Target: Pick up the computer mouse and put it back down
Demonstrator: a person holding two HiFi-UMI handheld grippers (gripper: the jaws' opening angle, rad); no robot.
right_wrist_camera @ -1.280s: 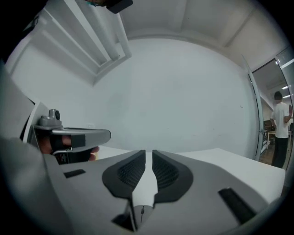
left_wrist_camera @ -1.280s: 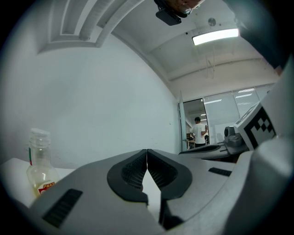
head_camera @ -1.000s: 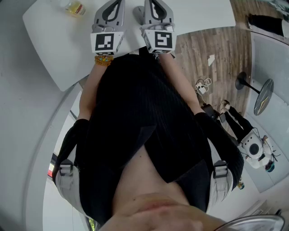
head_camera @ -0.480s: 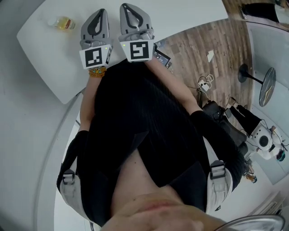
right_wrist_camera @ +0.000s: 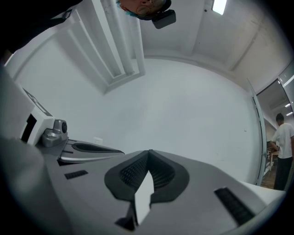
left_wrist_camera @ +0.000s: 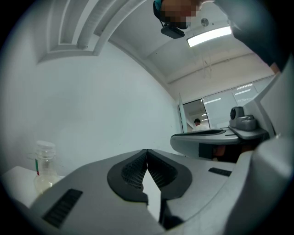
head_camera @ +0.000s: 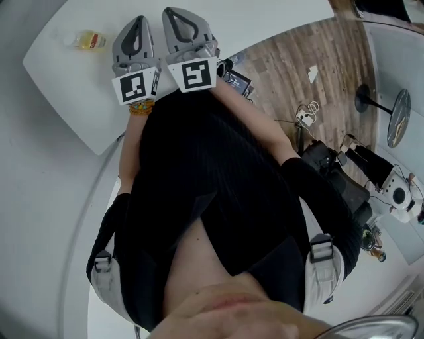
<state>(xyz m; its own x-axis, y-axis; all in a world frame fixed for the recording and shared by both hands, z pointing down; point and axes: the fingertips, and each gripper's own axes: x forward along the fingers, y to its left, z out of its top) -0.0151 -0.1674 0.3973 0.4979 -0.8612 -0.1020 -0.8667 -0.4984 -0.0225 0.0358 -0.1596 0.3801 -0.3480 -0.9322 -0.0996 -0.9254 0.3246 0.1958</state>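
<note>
Two grippers are held side by side over the near edge of one white table [head_camera: 63, 86], the left gripper [head_camera: 138, 20] and the right gripper [head_camera: 171, 12] just beside one another and both pointed away from the person's body. Each carries one marker cube – the left cube [head_camera: 134, 88] and the right cube [head_camera: 193, 75], two in all. In the left gripper view the left gripper [left_wrist_camera: 147, 151] is seen with its two ribbed pads pressed together at the tips and nothing between them; in the right gripper view the right gripper [right_wrist_camera: 149, 152] is likewise clenched tip to tip on nothing. Each gripper is caught in the other's view as a grey body off to the side. One small clear bottle [head_camera: 86, 40] lies on its side on the table, well apart from the left gripper toward the far left, and is seen again in the left gripper view [left_wrist_camera: 45, 165]. One beaded bracelet [head_camera: 140, 106] is worn on the left wrist. A wooden floor [head_camera: 298, 59] is seen to the right of the table. The computer mouse is shown in none of the three views – its place cannot be told
</note>
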